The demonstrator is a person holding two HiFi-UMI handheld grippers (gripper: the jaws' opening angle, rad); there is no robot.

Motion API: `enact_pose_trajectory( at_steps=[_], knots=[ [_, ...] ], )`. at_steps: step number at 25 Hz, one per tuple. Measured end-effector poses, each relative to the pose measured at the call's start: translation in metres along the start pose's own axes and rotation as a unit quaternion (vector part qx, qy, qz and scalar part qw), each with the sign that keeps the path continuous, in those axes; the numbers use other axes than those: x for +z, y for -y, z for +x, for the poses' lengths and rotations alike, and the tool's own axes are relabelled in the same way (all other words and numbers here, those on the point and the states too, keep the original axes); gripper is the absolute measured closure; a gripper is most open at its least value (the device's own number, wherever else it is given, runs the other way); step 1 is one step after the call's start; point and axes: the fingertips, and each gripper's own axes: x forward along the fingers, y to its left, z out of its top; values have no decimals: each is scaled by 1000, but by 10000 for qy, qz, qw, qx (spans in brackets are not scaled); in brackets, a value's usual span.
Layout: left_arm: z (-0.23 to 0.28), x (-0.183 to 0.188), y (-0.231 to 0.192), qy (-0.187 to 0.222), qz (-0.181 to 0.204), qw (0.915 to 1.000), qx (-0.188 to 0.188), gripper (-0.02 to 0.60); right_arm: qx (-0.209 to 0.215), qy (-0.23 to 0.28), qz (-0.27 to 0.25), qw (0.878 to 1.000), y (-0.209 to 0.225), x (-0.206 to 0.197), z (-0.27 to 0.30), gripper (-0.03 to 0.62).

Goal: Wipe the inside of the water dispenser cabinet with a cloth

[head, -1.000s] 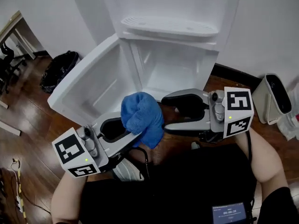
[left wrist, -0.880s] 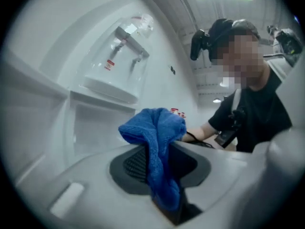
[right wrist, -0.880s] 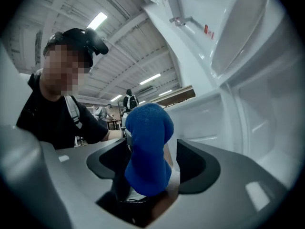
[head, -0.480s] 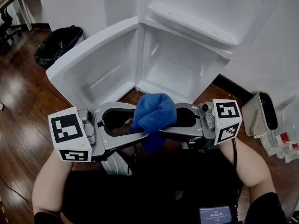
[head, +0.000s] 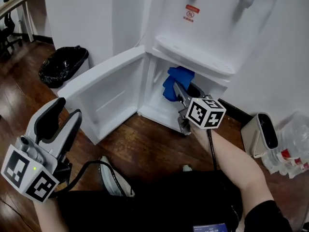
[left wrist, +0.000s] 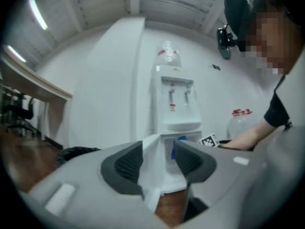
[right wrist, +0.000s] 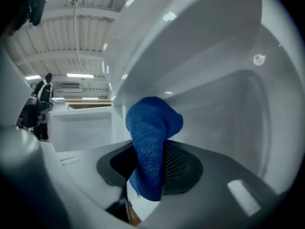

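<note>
Head view shows the right gripper stretched forward on a straight arm, pointing level, its tips inside the open lower cabinet of the white water dispenser; its jaws, having just narrowed and then eased slightly, are clamped on the crumpled blue cloth, high in the opening; the left gripper sits low at the left over the wooden floor, its jaws just opening, apart and empty; a second ago both met before the body, the left gripping the cloth.
</note>
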Motion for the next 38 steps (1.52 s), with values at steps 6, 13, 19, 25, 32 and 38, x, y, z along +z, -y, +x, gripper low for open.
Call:
enact_pose_trajectory(
  at_steps=[6, 13, 19, 25, 32, 38],
  knots=[
    [-14, -12, -16, 419, 84, 9978, 502, 425, -1037, 199, -487, 9932, 57, -7, 78, 462],
    [-6, -17, -30, 349, 541, 9962, 581, 425, -1092, 179, -632, 9918, 84, 0, 132, 462],
    [-7, -23, -39, 334, 408, 9964, 670, 426, 208, 342, -319, 9987, 30, -4, 111, 464],
    [-8, -26, -30, 224, 372, 9967, 683, 431, 1542, 335, -745, 9846, -62, -9, 45, 464],
    [-4, -19, -15, 305, 629, 9961, 535, 433, -310, 115, -729, 9968, 37, -24, 64, 465],
    [-1, -56, -14, -363, 604, 9970, 323, 433, -1171, -247, -1117, 9865, 96, -49, 126, 464]
  ],
)
